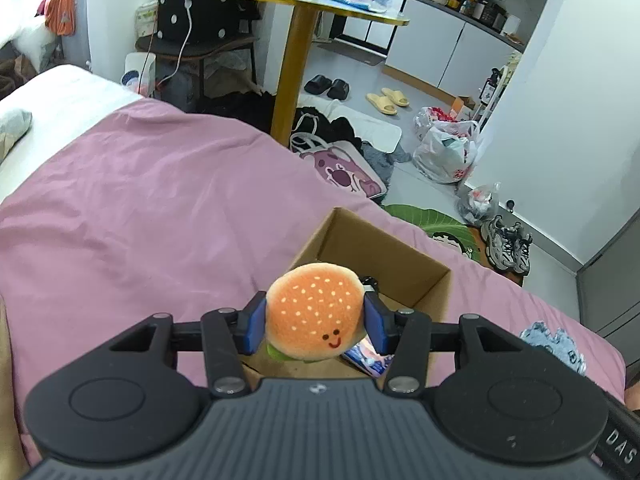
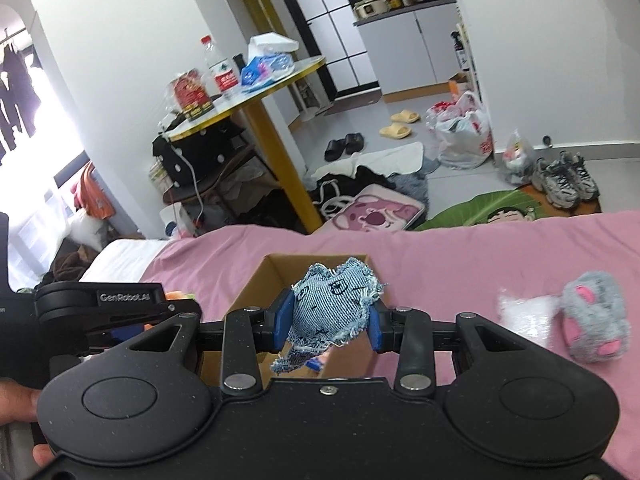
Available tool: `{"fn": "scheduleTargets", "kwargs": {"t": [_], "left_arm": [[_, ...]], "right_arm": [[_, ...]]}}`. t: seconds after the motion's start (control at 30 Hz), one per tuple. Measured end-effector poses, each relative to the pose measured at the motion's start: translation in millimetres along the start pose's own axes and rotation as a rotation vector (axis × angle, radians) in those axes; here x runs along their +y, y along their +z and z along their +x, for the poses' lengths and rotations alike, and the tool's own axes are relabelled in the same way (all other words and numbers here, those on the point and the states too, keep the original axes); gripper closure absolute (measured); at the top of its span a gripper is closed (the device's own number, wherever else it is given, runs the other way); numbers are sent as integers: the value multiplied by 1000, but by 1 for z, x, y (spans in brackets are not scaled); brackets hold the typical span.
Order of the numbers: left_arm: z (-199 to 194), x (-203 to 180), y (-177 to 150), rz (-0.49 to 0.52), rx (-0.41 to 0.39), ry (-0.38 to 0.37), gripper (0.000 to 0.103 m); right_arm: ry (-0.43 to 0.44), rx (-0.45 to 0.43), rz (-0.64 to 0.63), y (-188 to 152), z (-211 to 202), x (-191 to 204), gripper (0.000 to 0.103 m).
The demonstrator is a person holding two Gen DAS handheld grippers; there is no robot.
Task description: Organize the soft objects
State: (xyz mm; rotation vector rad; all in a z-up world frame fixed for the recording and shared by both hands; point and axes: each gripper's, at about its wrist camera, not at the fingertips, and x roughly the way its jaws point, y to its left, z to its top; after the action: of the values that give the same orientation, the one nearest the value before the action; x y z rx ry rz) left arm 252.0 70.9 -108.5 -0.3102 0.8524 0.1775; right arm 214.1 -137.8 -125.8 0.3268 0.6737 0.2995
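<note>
Pink bedding (image 1: pixel 140 208) covers the bed, wrinkled and soft, with a white sheet (image 1: pixel 60 92) showing at the far left. An open cardboard box (image 1: pixel 384 256) sits on the bedding near the bed's right edge. The left tongs (image 1: pixel 316 322) are closed on a plush hamburger (image 1: pixel 316 312), its seeded orange bun and small smiling face turned up, held just above the near side of the box; a blue packet (image 1: pixel 366 354) lies inside the box under it. The right tongs (image 2: pixel 330 314) grip a frayed denim plush (image 2: pixel 334 306) with faces drawn on it, hanging over the same box (image 2: pixel 260 280) from the near side. In the right wrist view a grey furry plush with pink patches (image 2: pixel 596 316) lies on the bedding at the right, beside a crinkled clear wrapper (image 2: pixel 524 314), both well apart from the box. The left gripper's body and a hand (image 2: pixel 18 400) show at the left edge of that view.

Beyond the bed stands a round tabletop (image 1: pixel 312 4) with a yellow rim and yellow leg, carrying a water bottle (image 2: pixel 218 64), a red package (image 2: pixel 192 94) and blue wrappers. The grey floor is cluttered: black slides (image 1: pixel 326 86), yellow slides (image 1: pixel 388 100), grey sneakers (image 1: pixel 506 246), full plastic bags (image 1: pixel 448 152), a pink cartoon tote (image 1: pixel 344 168), a green leaf-shaped rug (image 2: pixel 492 208) and dark clothes. White kitchen cabinets (image 1: pixel 448 40) stand far right.
</note>
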Motion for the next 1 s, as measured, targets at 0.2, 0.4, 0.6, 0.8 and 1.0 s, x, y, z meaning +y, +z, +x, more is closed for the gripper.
{"fn": "scheduleTargets", "kwargs": {"t": [0.2, 0.4, 0.6, 0.8, 1.0], "left_arm": [[18, 5, 6, -10, 27, -11, 53], [39, 3, 11, -13, 60, -28, 53], [63, -1, 15, -9, 94, -48, 53], [79, -3, 20, -5, 112, -57, 53], [93, -1, 23, -33, 131, -82, 50]], "right_arm": [[9, 34, -9, -3, 16, 10, 66], [-1, 68, 8, -7, 34, 11, 66], [-15, 93, 20, -7, 49, 10, 66], [-21, 121, 31, -9, 67, 11, 66], [-11, 151, 24, -15, 78, 17, 66]]}}
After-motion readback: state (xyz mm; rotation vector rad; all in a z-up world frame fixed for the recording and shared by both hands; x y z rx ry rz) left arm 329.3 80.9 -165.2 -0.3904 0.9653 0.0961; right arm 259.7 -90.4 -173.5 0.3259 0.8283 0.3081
